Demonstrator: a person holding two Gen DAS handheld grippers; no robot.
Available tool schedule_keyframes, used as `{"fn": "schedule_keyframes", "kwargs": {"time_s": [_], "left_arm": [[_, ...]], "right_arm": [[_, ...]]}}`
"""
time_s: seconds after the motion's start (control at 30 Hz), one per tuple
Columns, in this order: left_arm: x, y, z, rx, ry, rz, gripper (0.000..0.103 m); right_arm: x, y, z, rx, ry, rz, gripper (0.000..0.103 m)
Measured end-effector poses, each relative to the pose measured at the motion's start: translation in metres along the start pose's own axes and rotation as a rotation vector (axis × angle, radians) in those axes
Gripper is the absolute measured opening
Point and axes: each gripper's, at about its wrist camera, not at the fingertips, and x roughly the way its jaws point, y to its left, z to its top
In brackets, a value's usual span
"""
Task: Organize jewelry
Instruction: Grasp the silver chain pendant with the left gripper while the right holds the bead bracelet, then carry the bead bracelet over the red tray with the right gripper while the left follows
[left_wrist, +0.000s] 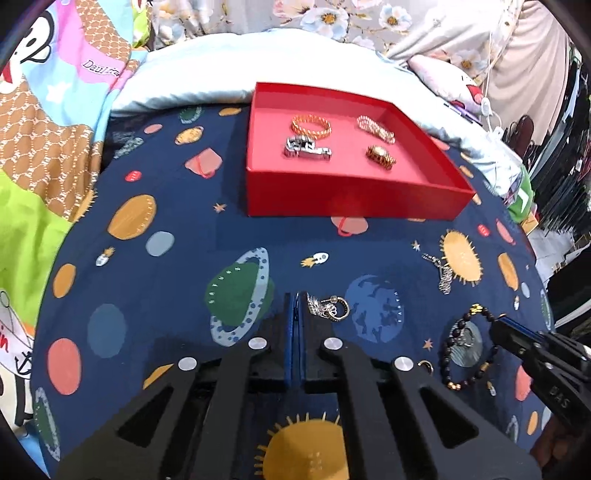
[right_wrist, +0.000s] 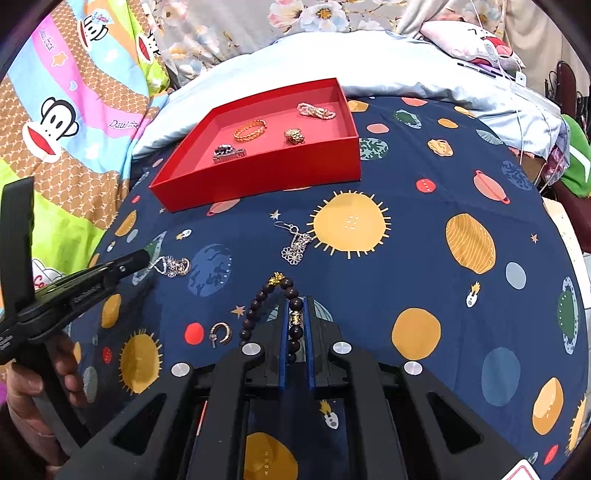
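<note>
A red tray (left_wrist: 343, 195) (right_wrist: 258, 177) sits on the space-print cloth and holds several bracelets and watches. My left gripper (left_wrist: 296, 301) is shut with nothing between its fingers, its tip touching a silver earring (left_wrist: 328, 307) (right_wrist: 173, 266). My right gripper (right_wrist: 296, 314) (left_wrist: 498, 323) is shut on the dark bead bracelet (right_wrist: 273, 306) (left_wrist: 469, 347), which still lies on the cloth. A silver flower earring (right_wrist: 295, 245) (left_wrist: 443, 275) lies between the tray and the grippers. A small hoop earring (right_wrist: 221, 332) (left_wrist: 425, 366) lies left of the bracelet.
The cloth (left_wrist: 166, 295) covers a raised surface on a bed. A pale blue pillow (left_wrist: 192, 74) and cartoon-print bedding (right_wrist: 74, 110) lie behind and to the left. Cables and clutter (right_wrist: 517, 74) are at the far right.
</note>
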Motion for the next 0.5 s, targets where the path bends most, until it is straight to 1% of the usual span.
{"fn": "schedule_keyframes", "kwargs": {"time_s": [0.17, 0.3, 0.37, 0.5], "left_arm": [[-0.018, 0.004, -0.001, -0.005, -0.022, -0.008, 0.001], [-0.033, 0.006, -0.001, -0.021, -0.032, -0.032, 0.001], [-0.043, 0.007, -0.001, -0.029, -0.049, -0.052, 0.001], [-0.061, 0.003, 0.002, -0.02, -0.083, -0.065, 0.001]], "right_arm": [[-0.006, 0.001, 0.001, -0.002, -0.01, 0.008, 0.007], [-0.014, 0.003, 0.002, 0.01, -0.021, 0.049, 0.007], [-0.018, 0.004, 0.003, 0.01, -0.027, 0.056, 0.007], [-0.022, 0.005, 0.005, 0.02, -0.031, 0.083, 0.007]]}}
